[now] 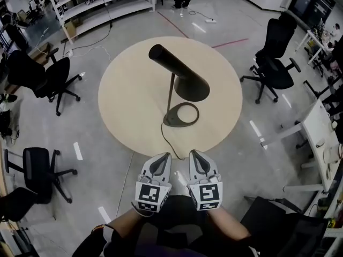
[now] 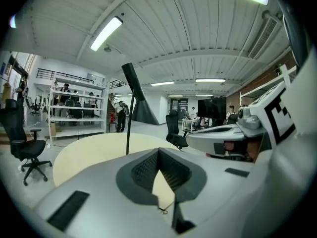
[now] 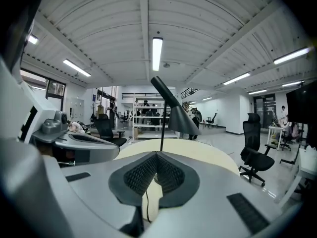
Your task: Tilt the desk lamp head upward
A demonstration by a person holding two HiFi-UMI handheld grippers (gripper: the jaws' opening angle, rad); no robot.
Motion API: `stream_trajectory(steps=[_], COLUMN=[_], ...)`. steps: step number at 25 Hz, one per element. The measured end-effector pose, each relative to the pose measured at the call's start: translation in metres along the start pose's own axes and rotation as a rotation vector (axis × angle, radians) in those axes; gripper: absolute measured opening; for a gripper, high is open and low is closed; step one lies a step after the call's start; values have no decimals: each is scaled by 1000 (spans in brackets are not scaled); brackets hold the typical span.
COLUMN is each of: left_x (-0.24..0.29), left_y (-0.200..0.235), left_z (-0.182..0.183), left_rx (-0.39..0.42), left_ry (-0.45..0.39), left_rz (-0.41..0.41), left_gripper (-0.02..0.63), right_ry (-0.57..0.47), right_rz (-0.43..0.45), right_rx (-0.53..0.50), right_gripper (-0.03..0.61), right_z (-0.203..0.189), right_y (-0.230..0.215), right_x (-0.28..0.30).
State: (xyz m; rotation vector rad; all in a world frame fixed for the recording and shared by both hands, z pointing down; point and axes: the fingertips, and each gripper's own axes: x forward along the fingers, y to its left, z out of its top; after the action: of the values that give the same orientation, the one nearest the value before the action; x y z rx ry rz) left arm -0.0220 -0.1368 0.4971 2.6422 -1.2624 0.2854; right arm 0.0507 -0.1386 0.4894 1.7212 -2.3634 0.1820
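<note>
We look steeply down on a round, pale wooden counter (image 1: 126,98) in an open workshop. The dark desk lamp (image 1: 172,92) stands alone near the middle of it, and office chairs (image 1: 51,76) are scattered over the floor around. The lamp's ring-shaped base (image 1: 181,115) sits flat on the counter and a thin stem rises from it. The lamp head (image 1: 182,74) is a long tube ending in a cone shade. It slopes downward, with the shade's mouth facing the base. A cord (image 1: 163,135) runs from the base toward the counter's near edge.

We hold both tools side by side, low and close to the body, short of the counter's near edge and well apart from the lamp. The left tool (image 1: 164,156) has its jaws brought together at the tips, with nothing between them. The right tool (image 1: 193,153) is closed the same way and is also empty. In each gripper view the lamp stands ahead, beyond the closed jaw tips.

As we judge it, the task has not begun. The head is untouched and points down. All of it is left to do: reach across the counter, take or push the head, perhaps steady the base, and swing the shade upward.
</note>
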Motion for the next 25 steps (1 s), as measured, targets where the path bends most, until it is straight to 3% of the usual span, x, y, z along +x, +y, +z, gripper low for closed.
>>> stream_trajectory(steps=[9,16,25], left_x=[44,67,112], left_y=[65,80,96], left_z=[26,40,83], left_rx=[23,32,43], left_ry=[-26,-33,-63], left_rz=[-98,-134,-43], left_gripper=[47,48,48], right_ry=[27,35,40], right_rz=[-142,-186,-141], right_rx=[-3,17,129], right_gripper=[15,15,15], right_z=[23,31,35], right_y=[-23,-48,-116], right_x=[64,86,115])
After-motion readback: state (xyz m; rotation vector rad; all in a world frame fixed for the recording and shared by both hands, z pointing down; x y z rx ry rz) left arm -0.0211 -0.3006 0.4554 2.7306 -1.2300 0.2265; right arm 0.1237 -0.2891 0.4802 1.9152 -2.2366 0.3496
